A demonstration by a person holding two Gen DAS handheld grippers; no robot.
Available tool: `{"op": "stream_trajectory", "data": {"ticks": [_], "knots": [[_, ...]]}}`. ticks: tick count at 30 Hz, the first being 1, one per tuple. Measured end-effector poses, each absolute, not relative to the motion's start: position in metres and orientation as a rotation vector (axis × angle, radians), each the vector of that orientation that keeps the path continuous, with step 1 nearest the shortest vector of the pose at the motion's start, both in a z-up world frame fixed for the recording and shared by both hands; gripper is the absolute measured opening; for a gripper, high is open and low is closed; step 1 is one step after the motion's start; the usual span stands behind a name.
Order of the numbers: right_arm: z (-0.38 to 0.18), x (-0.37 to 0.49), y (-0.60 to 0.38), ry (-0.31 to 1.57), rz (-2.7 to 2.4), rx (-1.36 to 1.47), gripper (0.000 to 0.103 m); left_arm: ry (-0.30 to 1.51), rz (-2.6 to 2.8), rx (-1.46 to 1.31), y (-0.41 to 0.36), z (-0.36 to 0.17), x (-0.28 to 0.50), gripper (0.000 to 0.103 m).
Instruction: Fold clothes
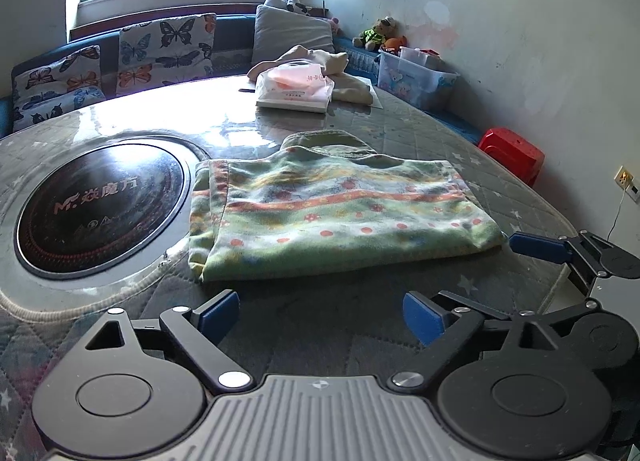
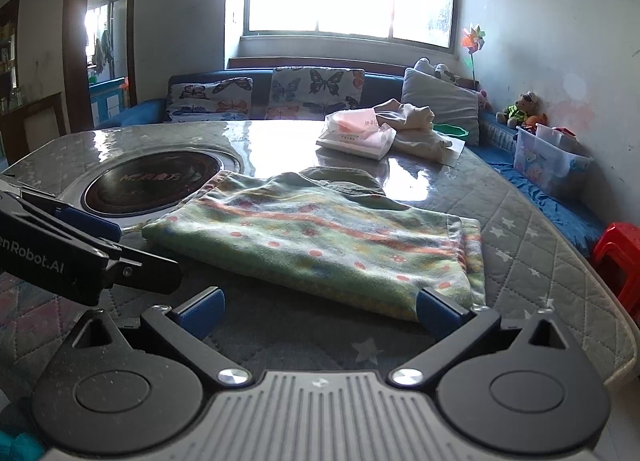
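Note:
A green patterned garment (image 1: 332, 213) lies folded flat on the quilted table; it also shows in the right wrist view (image 2: 328, 245). A dark green collar part (image 1: 324, 143) sticks out at its far edge. My left gripper (image 1: 320, 317) is open and empty, just short of the garment's near edge. My right gripper (image 2: 320, 311) is open and empty at the garment's near right corner, its right fingertip (image 2: 438, 311) close to the cloth. The right gripper's fingertip (image 1: 536, 247) shows beside the garment's right corner in the left wrist view. The left gripper (image 2: 80, 237) shows at the left in the right wrist view.
A round black cooktop (image 1: 104, 205) is set in the table left of the garment. A tissue pack (image 1: 296, 87) and a beige cloth (image 1: 340, 69) lie at the far side. A red stool (image 1: 512, 155) and a plastic box (image 1: 416, 79) stand to the right.

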State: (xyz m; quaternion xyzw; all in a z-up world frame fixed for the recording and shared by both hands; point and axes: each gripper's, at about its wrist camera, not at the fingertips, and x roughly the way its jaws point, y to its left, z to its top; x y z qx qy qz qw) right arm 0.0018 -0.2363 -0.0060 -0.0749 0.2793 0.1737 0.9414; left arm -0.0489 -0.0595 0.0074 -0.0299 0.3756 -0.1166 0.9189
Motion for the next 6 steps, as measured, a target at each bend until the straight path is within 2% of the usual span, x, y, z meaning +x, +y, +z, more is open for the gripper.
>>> {"op": "stream_trajectory", "data": {"ticks": [6], "knots": [[-0.004, -0.0068, -0.2349, 0.554, 0.351, -0.164, 0.103, 0.761, -0.235, -0.06, -0.0583, 0.0088, -0.0574, 0.093]]}}
